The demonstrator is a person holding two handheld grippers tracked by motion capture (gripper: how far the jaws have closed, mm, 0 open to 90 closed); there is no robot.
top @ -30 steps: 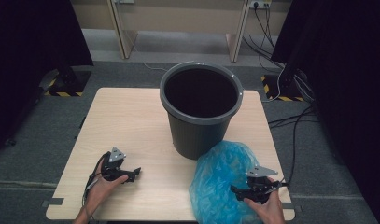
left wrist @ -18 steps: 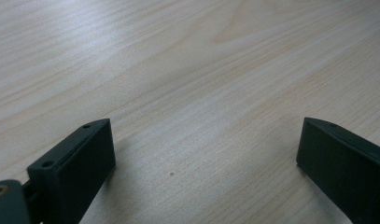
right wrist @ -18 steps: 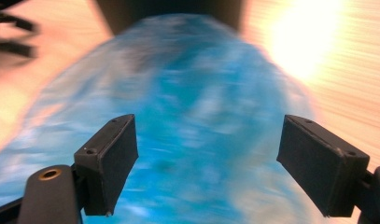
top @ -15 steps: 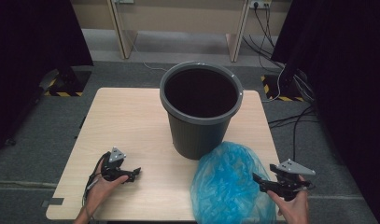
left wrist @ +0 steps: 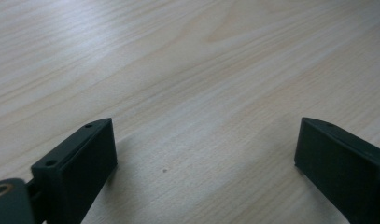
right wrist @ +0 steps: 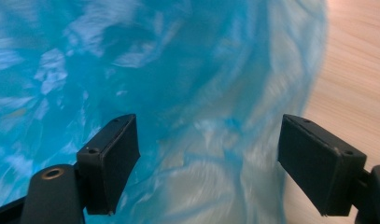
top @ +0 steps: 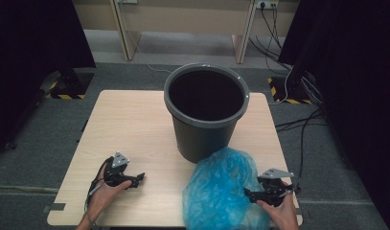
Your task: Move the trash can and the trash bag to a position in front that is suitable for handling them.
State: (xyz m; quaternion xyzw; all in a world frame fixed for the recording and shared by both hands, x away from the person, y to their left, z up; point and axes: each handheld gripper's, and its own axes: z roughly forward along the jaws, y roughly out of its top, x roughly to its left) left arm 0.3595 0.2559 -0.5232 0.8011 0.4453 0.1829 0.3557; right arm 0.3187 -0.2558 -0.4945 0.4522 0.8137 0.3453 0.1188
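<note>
A dark grey plastic bucket [top: 205, 112] stands upright and looks empty in the middle of the light wooden table [top: 130, 124]. In front of it, at the near right, lies a crumpled translucent blue plastic bag [top: 220, 191]. My right gripper [top: 248, 193] is at the bag's right side, pointing left into it. In the right gripper view it [right wrist: 208, 154] is open, with blue bag film [right wrist: 178, 84] lying between and beyond its jaws. My left gripper [top: 136, 179] rests low at the near left. It [left wrist: 204, 158] is open over bare wood [left wrist: 187, 70] with nothing between its jaws.
The table's front edge [top: 135, 224] runs just behind both hands. Black curtains stand at left and right, and cables [top: 298, 120] lie on the floor to the right. Bare tabletop stretches left of the bucket.
My right gripper swung out to the right, away from the bag, then came back left against its side. The bag puffed and shifted slightly. The left gripper stayed put.
</note>
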